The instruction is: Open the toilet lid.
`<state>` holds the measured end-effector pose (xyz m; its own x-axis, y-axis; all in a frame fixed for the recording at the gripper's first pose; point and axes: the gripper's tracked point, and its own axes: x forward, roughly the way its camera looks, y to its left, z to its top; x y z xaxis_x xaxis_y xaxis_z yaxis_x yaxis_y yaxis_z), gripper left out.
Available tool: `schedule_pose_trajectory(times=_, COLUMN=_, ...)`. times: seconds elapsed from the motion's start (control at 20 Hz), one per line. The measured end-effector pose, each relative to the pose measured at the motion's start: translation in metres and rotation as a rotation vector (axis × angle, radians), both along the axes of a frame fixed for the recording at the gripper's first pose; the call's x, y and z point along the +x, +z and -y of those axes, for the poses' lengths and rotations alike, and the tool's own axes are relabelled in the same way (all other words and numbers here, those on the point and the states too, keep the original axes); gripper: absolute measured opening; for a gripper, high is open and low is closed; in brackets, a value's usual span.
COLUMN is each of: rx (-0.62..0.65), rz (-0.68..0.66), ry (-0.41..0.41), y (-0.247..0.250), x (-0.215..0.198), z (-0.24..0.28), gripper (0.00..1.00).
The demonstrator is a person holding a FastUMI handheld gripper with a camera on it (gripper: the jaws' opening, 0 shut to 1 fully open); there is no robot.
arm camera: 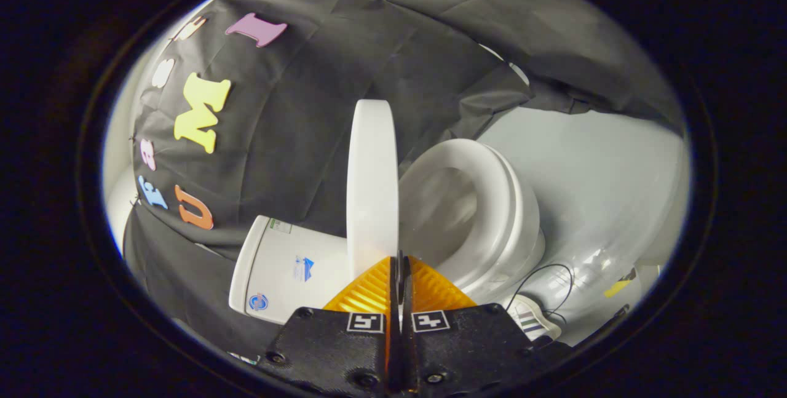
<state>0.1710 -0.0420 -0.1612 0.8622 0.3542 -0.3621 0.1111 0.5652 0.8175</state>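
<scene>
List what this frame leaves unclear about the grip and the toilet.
- Gripper contact: the fingers meet at the lid's edge, but a real pinch cannot be confirmed.
- Lid hinge: hidden behind the gripper.
- Bowl inside: the seat rim and glare hide it.
- Tank labels: too small.
- Floor item by the cable: cut off.

White toilet lid [371, 183] raised edge-on between seat [486, 201] and tank [289, 269]; fingertips touching it

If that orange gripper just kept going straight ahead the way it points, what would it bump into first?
Most likely the raised toilet lid. The gripper has its fingers closed together, and the lid's edge stands right at their tips. Whether they already touch is hard to tell. The open seat lies off to one side.
</scene>
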Motion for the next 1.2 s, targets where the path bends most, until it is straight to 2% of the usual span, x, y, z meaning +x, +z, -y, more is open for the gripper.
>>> schedule_pose_trajectory(times=1.2, rx=-0.231, rz=0.058, ry=0.035, y=0.059, x=-0.008, z=-0.038, gripper=0.04)
